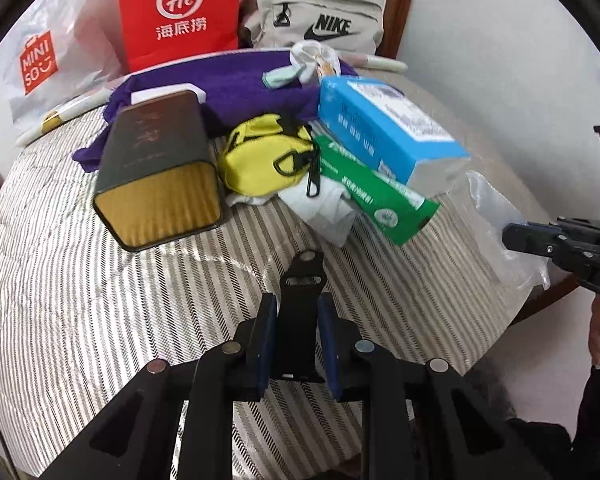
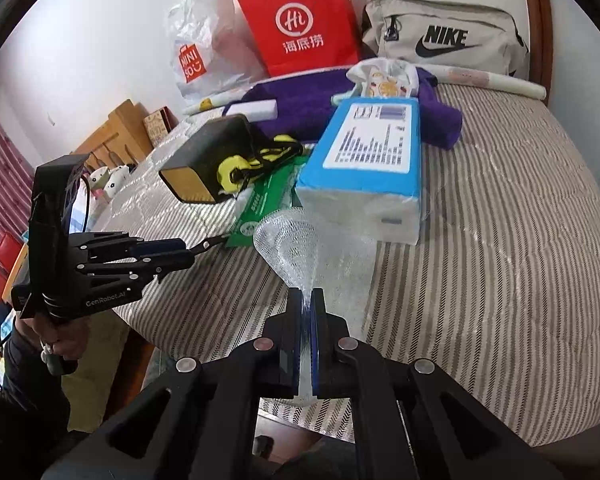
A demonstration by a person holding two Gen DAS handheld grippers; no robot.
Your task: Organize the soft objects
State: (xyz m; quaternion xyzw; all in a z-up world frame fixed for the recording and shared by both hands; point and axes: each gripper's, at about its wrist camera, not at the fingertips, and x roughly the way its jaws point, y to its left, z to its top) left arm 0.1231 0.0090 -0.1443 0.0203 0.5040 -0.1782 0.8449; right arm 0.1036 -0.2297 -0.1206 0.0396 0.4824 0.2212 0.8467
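On the striped bed lies a pile: a yellow pouch (image 1: 260,160), a purple cloth (image 1: 236,84), white cloth (image 1: 324,208), a blue tissue box (image 1: 388,132), a green box (image 1: 376,196) and a dark tin box (image 1: 160,168). My left gripper (image 1: 298,340) is shut on a flat black clip-like piece (image 1: 302,280) held above the bed. My right gripper (image 2: 308,332) is shut on a clear bubble-wrap sheet (image 2: 296,248) at the bed's near edge; the sheet also shows in the left wrist view (image 1: 496,216). The left gripper (image 2: 196,250) shows at the left of the right wrist view.
At the bed's head stand a red paper bag (image 2: 300,24), a white Miniso plastic bag (image 2: 196,52) and a beige Nike bag (image 2: 444,40). A patterned tissue pack (image 2: 384,76) lies on the purple cloth. A wooden bedside piece (image 2: 112,136) is at the left.
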